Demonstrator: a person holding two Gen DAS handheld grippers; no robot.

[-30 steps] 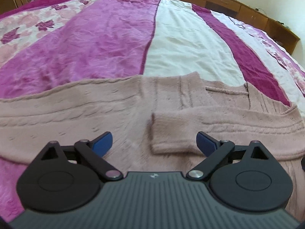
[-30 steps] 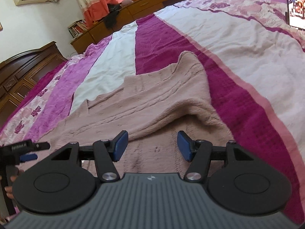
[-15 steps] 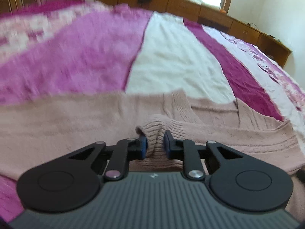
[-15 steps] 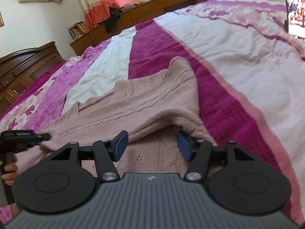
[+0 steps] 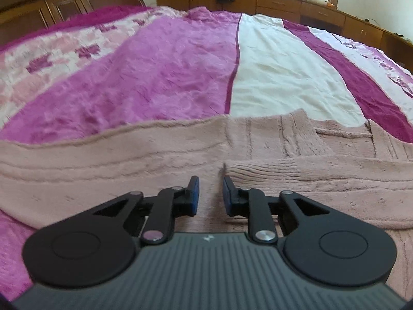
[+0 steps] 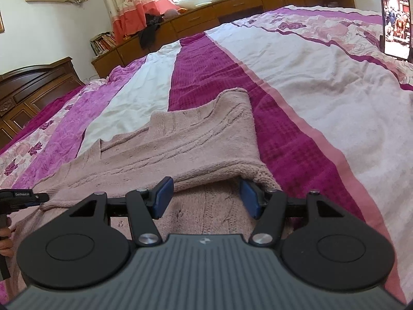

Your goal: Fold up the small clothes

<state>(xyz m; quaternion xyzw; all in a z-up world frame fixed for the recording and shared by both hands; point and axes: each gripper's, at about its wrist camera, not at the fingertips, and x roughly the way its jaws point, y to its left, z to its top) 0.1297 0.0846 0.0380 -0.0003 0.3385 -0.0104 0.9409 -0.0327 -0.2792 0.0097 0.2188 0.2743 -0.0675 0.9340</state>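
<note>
Pink knit sweater (image 5: pixel 160 160) lies spread across the striped bedspread (image 5: pixel 160 77), body flat. One sleeve (image 5: pixel 309 173) is already folded inward over the body, its ribbed cuff (image 5: pixel 240 170) ending near the sweater's middle. Judged progress: early to mid. One sleeve is in; the far sleeve, which still trails off to the side of the sweater, and the body folds are left.

Left gripper (image 5: pixel 210 193): jaws narrowly parted with nothing between them, just short of the cuff, the right-hand pad (image 5: pixel 227 193) touching or nearly touching the cuff's edge.

Right gripper (image 6: pixel 206 196): jaws wide apart, gripping nothing, low over the sweater at the shoulder end of the folded sleeve (image 6: pixel 201 139). Its right-hand pad (image 6: pixel 249 199) is tucked under the sleeve's raised edge.

Change from half a second ago: the left gripper then pinched the cuff, bunched up between its pads; now the cuff is let go and lies flat on the sweater. Right gripper much as before, jaws open at the same spot.
</note>
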